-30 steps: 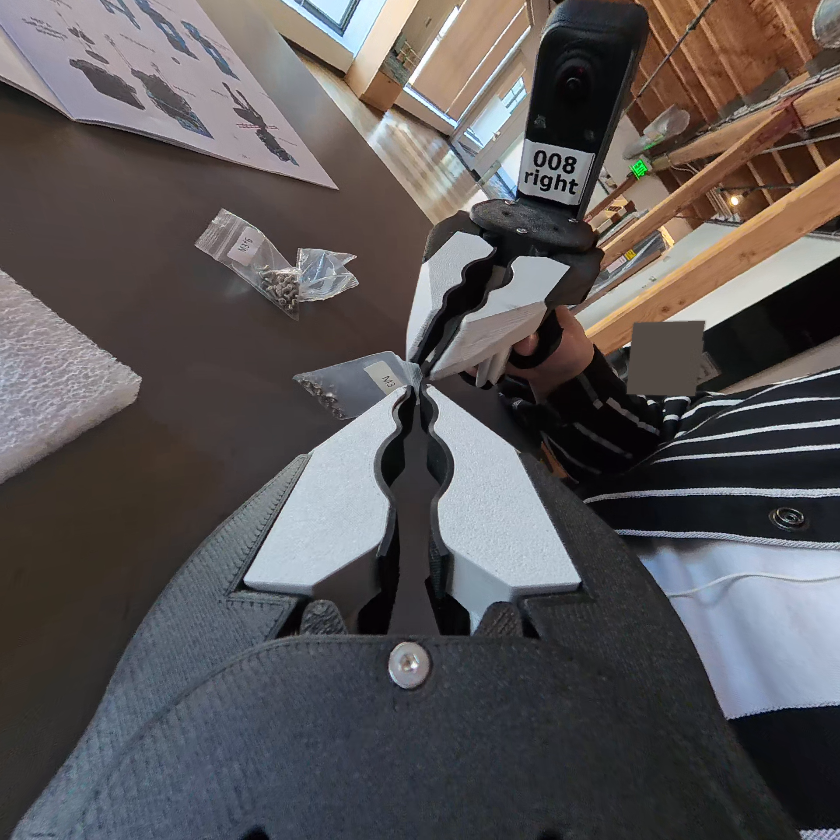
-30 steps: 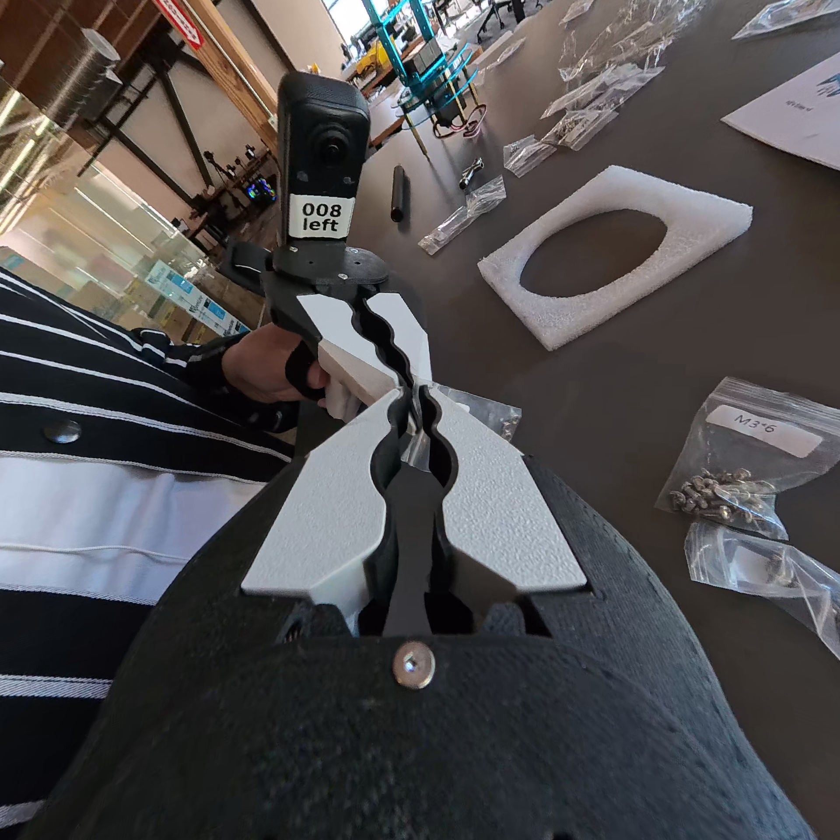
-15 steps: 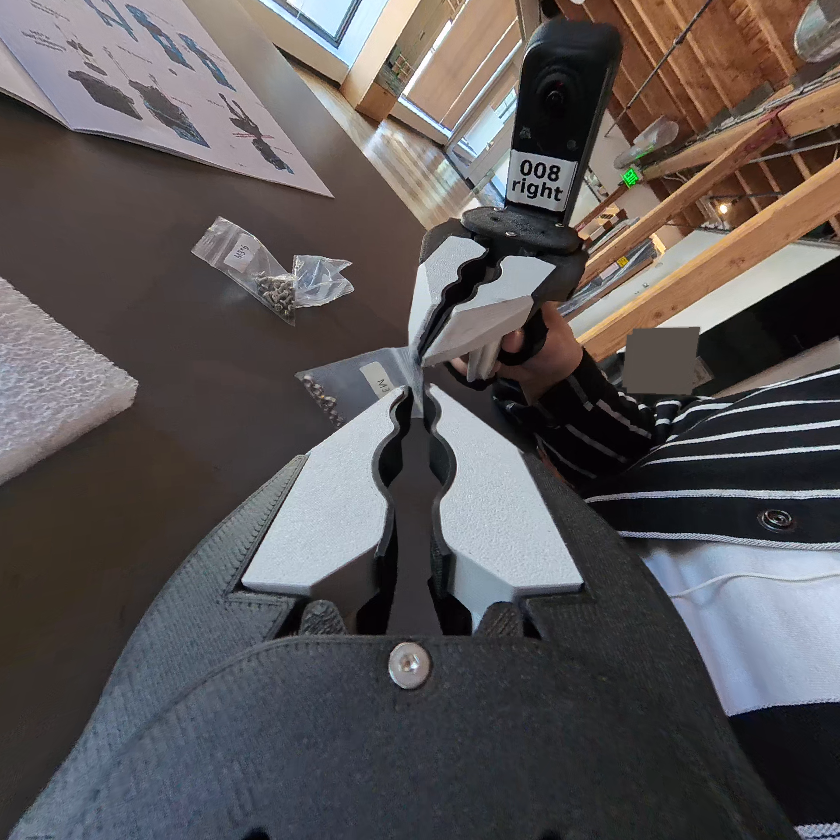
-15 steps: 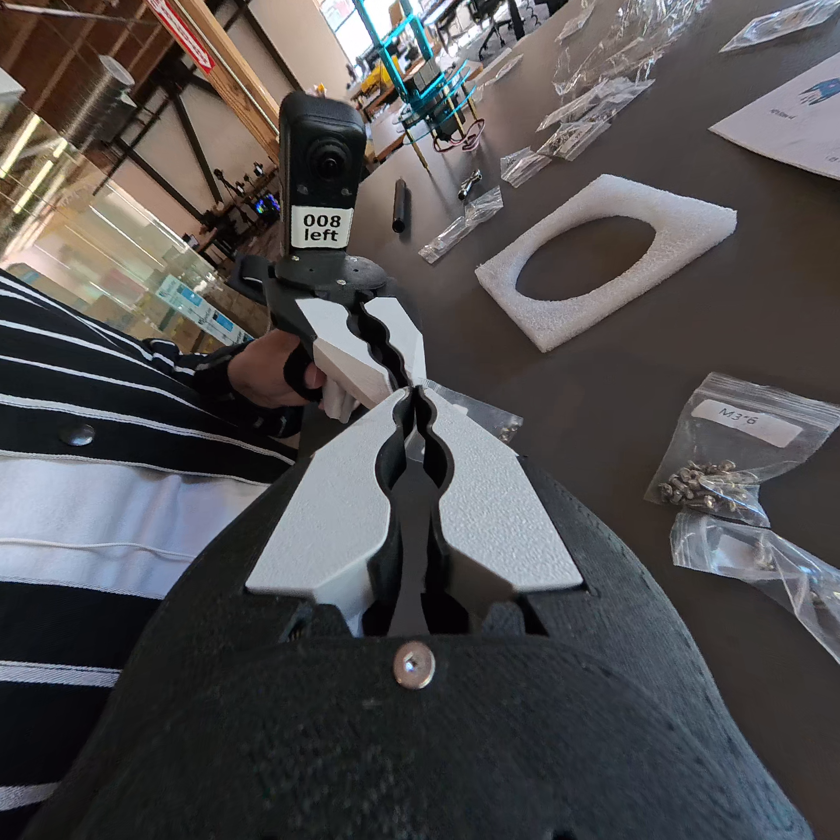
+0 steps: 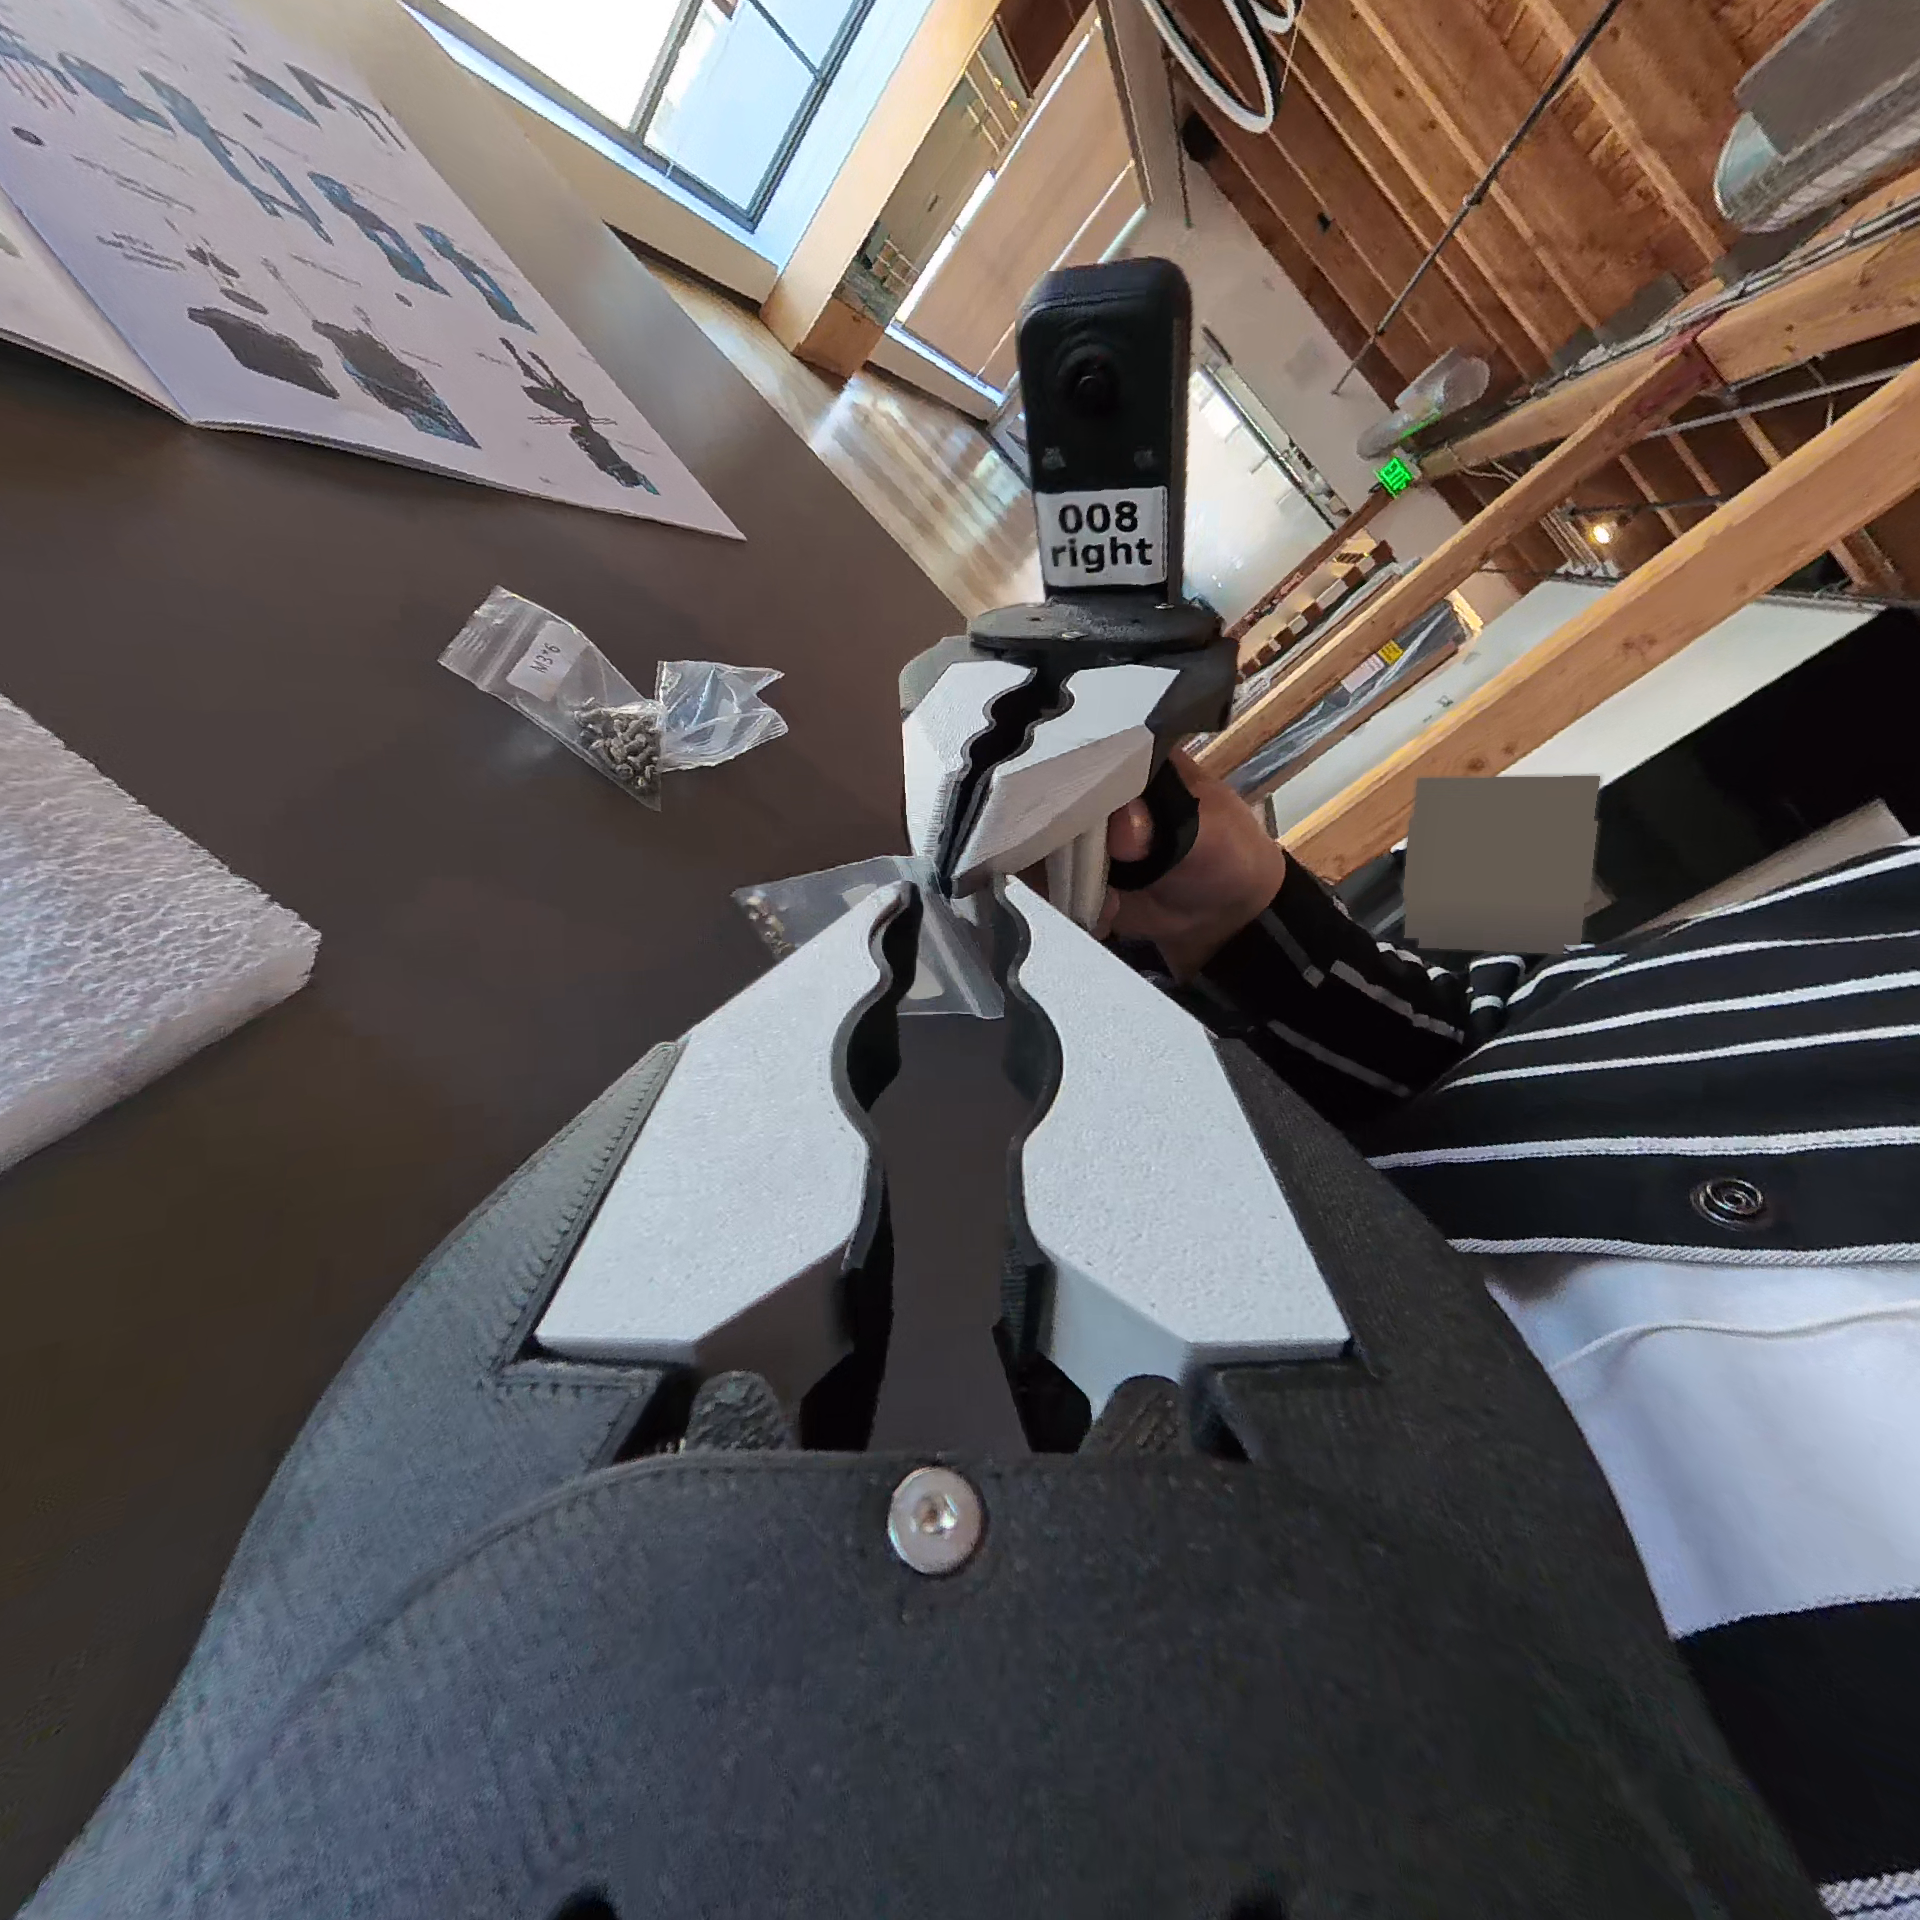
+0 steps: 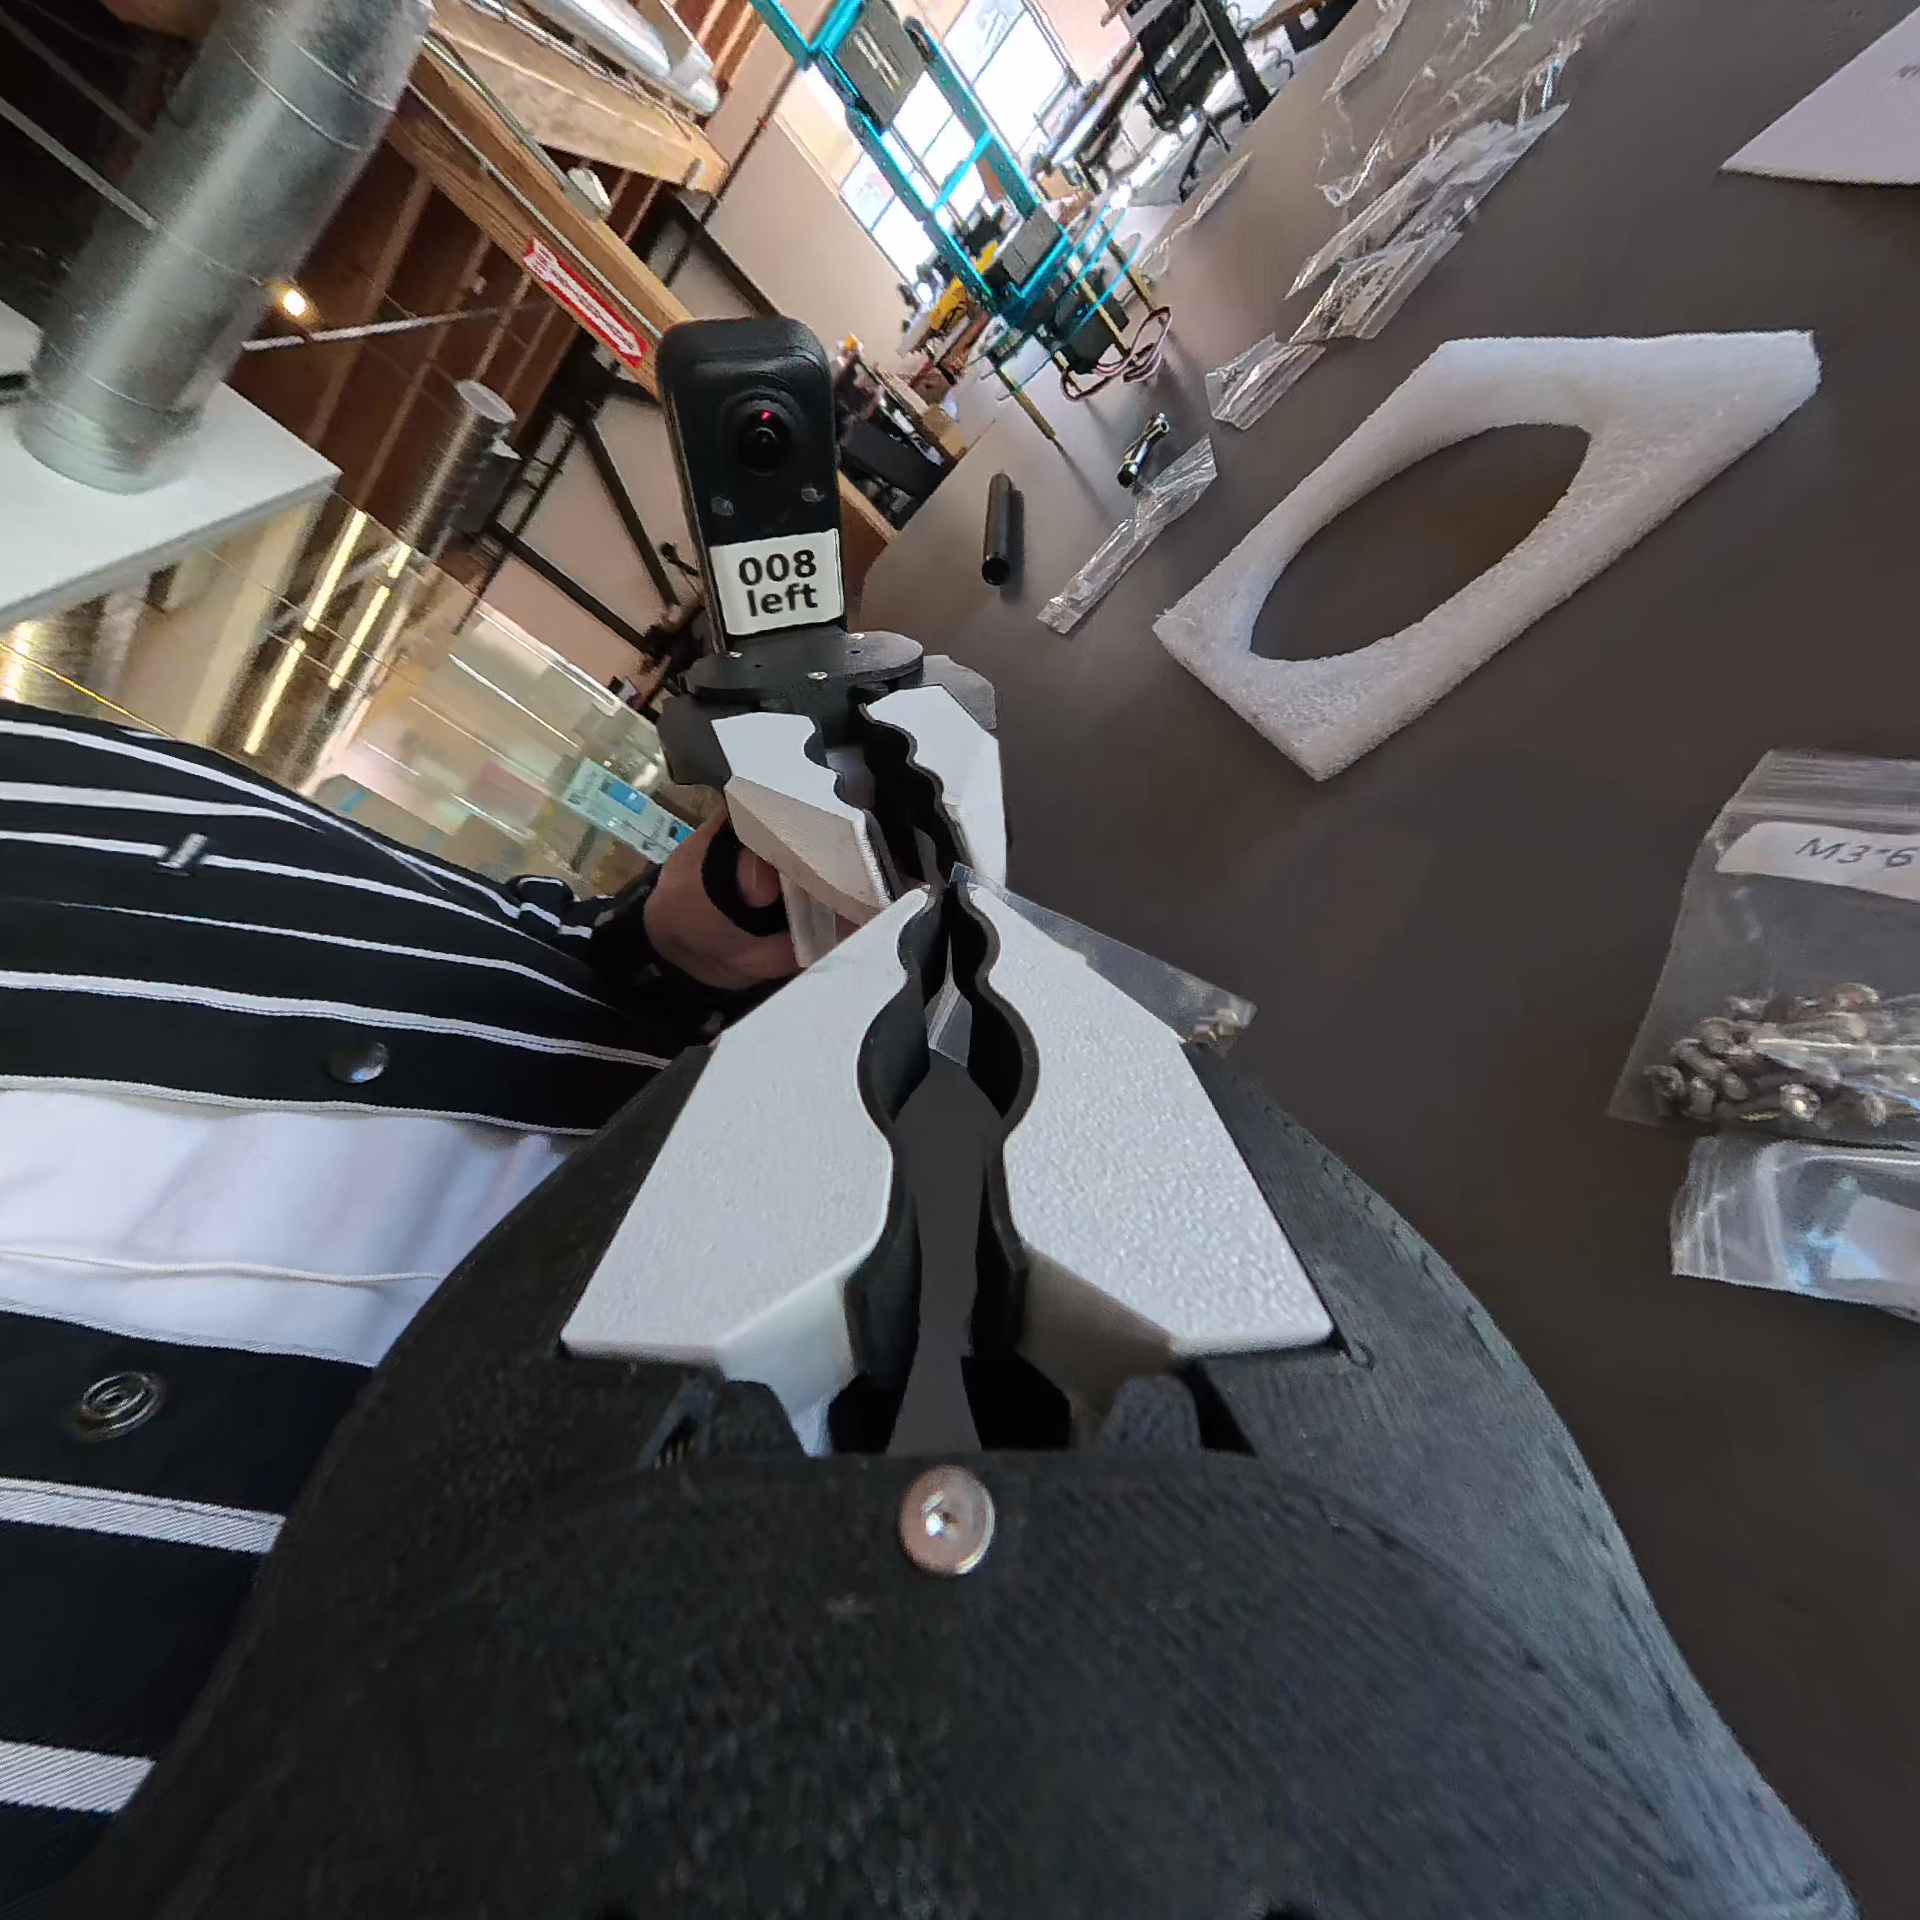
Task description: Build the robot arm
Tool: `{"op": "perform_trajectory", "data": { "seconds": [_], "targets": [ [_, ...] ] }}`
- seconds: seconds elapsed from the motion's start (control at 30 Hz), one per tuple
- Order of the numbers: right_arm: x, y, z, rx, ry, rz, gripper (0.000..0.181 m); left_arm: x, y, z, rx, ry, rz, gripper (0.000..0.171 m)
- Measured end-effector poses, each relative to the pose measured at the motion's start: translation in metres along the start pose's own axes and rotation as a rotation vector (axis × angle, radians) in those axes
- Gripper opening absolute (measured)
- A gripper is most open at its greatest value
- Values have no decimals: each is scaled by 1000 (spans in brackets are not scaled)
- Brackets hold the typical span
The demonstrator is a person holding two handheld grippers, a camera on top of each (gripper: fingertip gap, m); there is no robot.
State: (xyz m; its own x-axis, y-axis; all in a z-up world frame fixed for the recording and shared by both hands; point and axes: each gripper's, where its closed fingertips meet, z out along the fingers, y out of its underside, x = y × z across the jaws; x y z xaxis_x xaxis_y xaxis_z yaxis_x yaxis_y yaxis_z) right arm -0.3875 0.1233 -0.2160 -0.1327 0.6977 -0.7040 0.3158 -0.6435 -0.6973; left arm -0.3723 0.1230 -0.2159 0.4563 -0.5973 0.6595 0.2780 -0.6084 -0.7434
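A small clear zip bag of screws [image 5: 805, 906] hangs over the dark table [image 5: 364, 883], held between the two grippers. My right gripper [image 6: 948, 896] is shut on the bag's edge; the bag [image 6: 1138, 971] sticks out to the right of its fingers. My left gripper [image 5: 954, 900] is open, its fingertips apart on either side of the bag's corner, which shows in the gap. In the left wrist view the right gripper [image 5: 951, 883] points down onto the bag, tip to tip with mine. The left gripper [image 6: 920, 868] shows open in the right wrist view.
Two more screw bags [image 5: 597, 696] lie on the table; they also show in the right wrist view [image 6: 1808, 997]. A white foam frame [image 6: 1455, 540], a printed sheet [image 5: 312, 312], a black cylinder [image 6: 1000, 530] and several clear bags lie farther off. A person in a striped shirt [image 5: 1610, 1091] is close by. Left and right tips are no more than a few centimetres apart.
My left gripper's jaws have opened and let go of the bag. The right gripper stays shut on it. Both grippers have tilted and shifted slightly.
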Motion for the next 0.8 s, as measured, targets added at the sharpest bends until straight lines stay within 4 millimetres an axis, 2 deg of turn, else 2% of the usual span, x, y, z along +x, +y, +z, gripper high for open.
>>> {"op": "perform_trajectory", "data": {
  "seconds": [0.2,0.6,0.63,0.7,0.8],
  "targets": [
    [-1,-1,-3,32,-54,85,0,-1,4,0,-21,-1,20,0],
    [4,3,-5,8,-9,67,0,-4,9,1,-51,8,-30,0],
    [2,3,-5,-1,5,49,2,-5,8,1,-46,2,-38,0],
    [2,4,-5,-19,62,14,19,-6,6,1,-36,-4,-45,0],
    [5,10,-6,-63,161,-65,20,-5,4,1,-28,-4,-44,0]
  ]
}}
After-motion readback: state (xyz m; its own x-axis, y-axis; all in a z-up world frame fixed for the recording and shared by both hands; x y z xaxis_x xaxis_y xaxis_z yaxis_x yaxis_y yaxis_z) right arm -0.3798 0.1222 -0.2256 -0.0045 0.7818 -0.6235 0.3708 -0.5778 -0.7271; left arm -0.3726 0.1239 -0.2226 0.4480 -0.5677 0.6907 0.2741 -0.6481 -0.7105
